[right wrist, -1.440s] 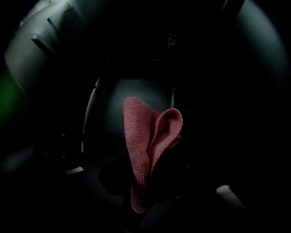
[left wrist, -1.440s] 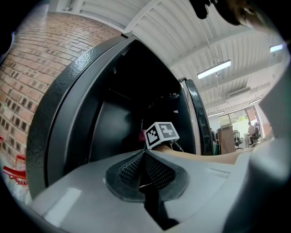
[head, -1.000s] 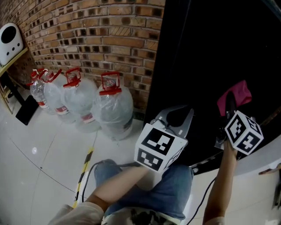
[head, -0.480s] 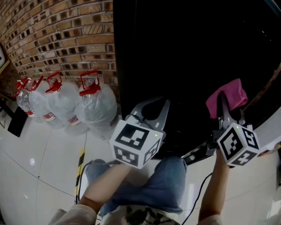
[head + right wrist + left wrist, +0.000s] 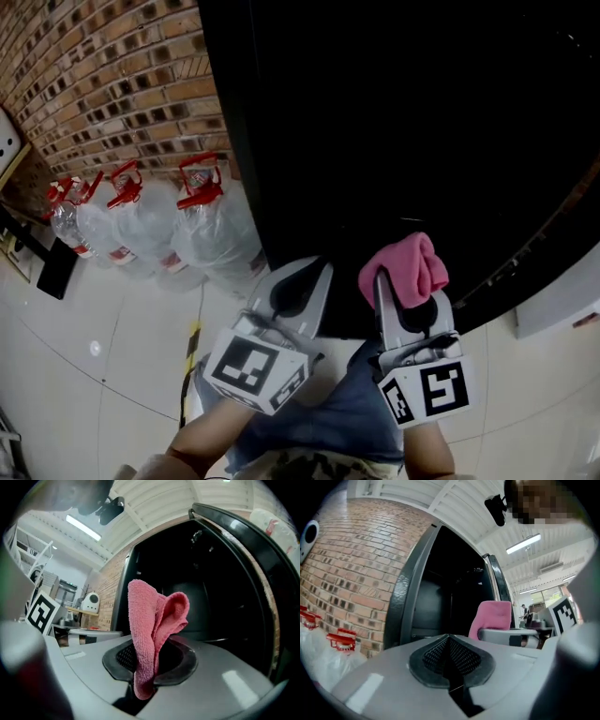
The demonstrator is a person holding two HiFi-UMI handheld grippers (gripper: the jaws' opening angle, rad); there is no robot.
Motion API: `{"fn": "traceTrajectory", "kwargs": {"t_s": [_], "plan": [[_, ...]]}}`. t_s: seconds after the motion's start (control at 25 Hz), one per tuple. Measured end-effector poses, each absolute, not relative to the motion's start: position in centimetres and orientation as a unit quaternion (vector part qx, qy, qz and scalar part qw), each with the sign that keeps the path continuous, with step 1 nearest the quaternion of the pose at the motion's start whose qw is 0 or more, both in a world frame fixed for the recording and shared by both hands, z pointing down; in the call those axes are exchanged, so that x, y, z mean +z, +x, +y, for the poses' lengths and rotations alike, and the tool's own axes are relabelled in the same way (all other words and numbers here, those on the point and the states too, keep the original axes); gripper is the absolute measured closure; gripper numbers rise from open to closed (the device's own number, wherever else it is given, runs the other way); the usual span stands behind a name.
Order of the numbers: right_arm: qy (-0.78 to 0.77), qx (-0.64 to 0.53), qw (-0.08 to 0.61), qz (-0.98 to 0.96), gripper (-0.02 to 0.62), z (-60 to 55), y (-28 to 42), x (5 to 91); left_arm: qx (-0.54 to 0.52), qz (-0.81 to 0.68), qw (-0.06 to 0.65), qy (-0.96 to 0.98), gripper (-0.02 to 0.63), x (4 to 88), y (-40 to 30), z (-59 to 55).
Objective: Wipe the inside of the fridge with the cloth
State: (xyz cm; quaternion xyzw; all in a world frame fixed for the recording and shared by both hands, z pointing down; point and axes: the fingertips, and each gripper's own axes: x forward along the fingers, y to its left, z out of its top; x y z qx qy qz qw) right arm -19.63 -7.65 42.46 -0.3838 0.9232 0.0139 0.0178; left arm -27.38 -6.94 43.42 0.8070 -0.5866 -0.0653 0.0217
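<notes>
Fridge fills the upper right of the head view, black and so dark that little of its inside shows; in the right gripper view its open cavity lies straight ahead. A brick wall runs to its left. At the foot of that wall, on the pale tiled floor, stand several clear water jugs with red handles. The person's jeans show at the bottom edge.

Both grippers are held side by side in front of the fridge. The left gripper has its jaws pressed together with nothing between them, as its own view shows. The right gripper pinches the pink cloth. The cloth stands up folded from the closed jaws, before the dark opening.
</notes>
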Motion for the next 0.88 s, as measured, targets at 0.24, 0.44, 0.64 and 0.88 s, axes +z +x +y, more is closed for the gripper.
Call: {"fn": "traceTrajectory", "kwargs": {"t_s": [0.24,0.44,0.64,0.88], "plan": [[-0.321,0.013,-0.003,0.947,0.528,-7.8,-24.9,48.3,-0.054,-0.626,-0.001,0.778,0.627,45.4,-29.8,-6.0],[-0.246,0.023,-0.020,0.969,0.528,-8.5,-29.3,51.4,-0.045,-0.640,-0.002,0.767,0.627,46.3,-30.3,-6.1],[-0.234,0.035,-0.040,0.971,0.528,-11.2,-31.4,53.2,-0.044,-0.650,-0.005,0.759,0.627,46.9,-30.7,-5.9],[-0.255,0.040,-0.049,0.965,0.529,-16.5,-32.1,54.1,-0.048,-0.652,0.001,0.756,0.627,47.5,-30.4,-6.2]]}}
